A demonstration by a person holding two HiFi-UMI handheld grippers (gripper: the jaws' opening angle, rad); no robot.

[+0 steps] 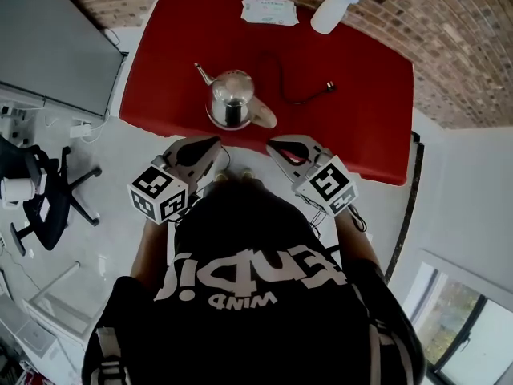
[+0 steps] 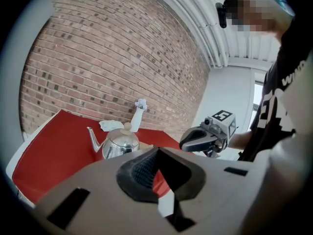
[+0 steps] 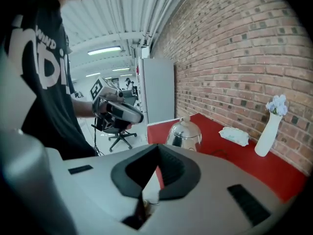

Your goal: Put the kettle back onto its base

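Observation:
A shiny steel kettle (image 1: 231, 99) with a thin spout and a pale handle stands near the front edge of the red table (image 1: 184, 38). It also shows in the left gripper view (image 2: 120, 143) and the right gripper view (image 3: 185, 133). I cannot make out its base beneath it; a black cord (image 1: 298, 99) lies beside it. My left gripper (image 1: 210, 143) and right gripper (image 1: 276, 144) hang just short of the table's front edge, both pointing at the kettle and apart from it. Each has its jaws shut with nothing between them (image 2: 157, 151) (image 3: 157, 148).
A white vase with flowers (image 1: 330, 10) and a pack of tissues (image 1: 269, 10) sit at the table's far side by the brick wall. An office chair (image 1: 48, 195) and a grey cabinet (image 1: 56, 38) stand to the left on the light floor.

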